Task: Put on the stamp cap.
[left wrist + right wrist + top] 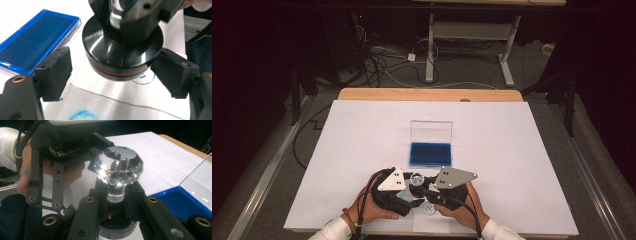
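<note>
Stamp [122, 57] base glossy dark metal, knob [118, 165] faceted clear glass; ink pad [30, 40] matt blue felt.

From the high view we look forward and down from above the person's side, taking in the whole white sheet [522, 150], the table's [429, 94] far edge and the floor beyond; it sits far back. From the left gripper view we look along its own jaws, very close, low over the sheet, facing the stamp [122, 53] base and the ink pad [35, 35] at upper left. From the right gripper view we look closely along its jaws, with the stamp's crystal knob dead centre and the left gripper [62, 150] behind. All three views share the stamp, the ink pad and the sheet.
</note>
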`<state>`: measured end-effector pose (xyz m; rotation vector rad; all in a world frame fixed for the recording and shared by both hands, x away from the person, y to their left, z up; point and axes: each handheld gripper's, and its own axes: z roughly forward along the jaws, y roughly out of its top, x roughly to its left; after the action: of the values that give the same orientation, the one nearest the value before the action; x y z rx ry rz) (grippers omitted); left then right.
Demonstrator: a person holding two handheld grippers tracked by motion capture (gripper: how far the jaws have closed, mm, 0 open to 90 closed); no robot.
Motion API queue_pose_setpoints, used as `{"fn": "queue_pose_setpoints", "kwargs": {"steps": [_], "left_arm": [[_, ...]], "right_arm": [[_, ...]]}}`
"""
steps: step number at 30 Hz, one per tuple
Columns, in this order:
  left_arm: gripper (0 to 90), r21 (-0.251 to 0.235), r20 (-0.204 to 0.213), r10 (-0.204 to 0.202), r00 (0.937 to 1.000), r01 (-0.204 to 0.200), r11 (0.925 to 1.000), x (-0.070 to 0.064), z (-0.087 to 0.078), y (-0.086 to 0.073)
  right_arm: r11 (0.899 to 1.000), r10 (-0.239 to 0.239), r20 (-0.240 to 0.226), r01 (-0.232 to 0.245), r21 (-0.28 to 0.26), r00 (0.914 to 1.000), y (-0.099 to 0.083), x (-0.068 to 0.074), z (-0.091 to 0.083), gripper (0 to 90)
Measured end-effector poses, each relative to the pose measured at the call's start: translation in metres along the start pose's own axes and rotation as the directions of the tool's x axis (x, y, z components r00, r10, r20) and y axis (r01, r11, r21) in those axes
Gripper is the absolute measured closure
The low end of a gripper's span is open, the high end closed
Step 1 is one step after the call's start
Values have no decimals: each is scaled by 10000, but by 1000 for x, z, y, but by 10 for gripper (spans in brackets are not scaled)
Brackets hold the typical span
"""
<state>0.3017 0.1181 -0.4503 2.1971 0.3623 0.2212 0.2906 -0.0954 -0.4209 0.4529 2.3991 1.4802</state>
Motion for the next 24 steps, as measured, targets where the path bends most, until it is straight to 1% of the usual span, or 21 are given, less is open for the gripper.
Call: {"fn": "queue_pose_setpoints", "kwargs": {"steps": [2,4,10,12,15,16,18,20,21,23,24], "left_arm": [[166,-76,-99,-52,9999,51,10000,1,-1,-1],[157,-76,-181,-87,9998,86,9999,1,-2,-2],[155,-35,-335,125,9994,-126,9999,2,-5,-5],[155,-40,-515,253,9984,-255,9997,3,-9,-7],[155,-148,-720,254,9971,-265,9995,5,-15,-8],[155,-403,-789,20,9969,-52,9992,4,-16,-9],[156,-643,-871,-164,9961,109,9979,5,-20,-10],[157,-714,-1061,-236,9941,160,9973,5,-24,-11],[156,-763,-1058,-274,9940,193,9969,5,-26,-12],[156,-722,-1308,-153,9913,59,9974,5,-31,-13],[157,-1087,-1337,-526,9896,381,9933,3,-32,-14]], "right_arm": [[10000,46,81,-45,-88,10000,1,-1,-2,756],[9999,-7,196,10,-125,9998,1,-2,-3,756],[9997,26,406,-16,-248,9992,3,-8,-10,756],[9996,26,512,-10,-299,9987,4,-10,-14,755],[9995,79,642,-59,-324,9979,3,-14,-19,756],[9995,59,696,-38,-298,9976,3,-15,-20,755],[9995,78,735,-56,-305,9973,3,-16,-24,755],[9995,92,811,-68,-295,9967,3,-18,-26,755],[9994,111,824,-84,-330,9965,3,-19,-28,755],[9991,185,827,-152,-399,9964,3,-21,-30,755],[9989,232,769,-200,-416,9968,3,-21,-32,755]]}}
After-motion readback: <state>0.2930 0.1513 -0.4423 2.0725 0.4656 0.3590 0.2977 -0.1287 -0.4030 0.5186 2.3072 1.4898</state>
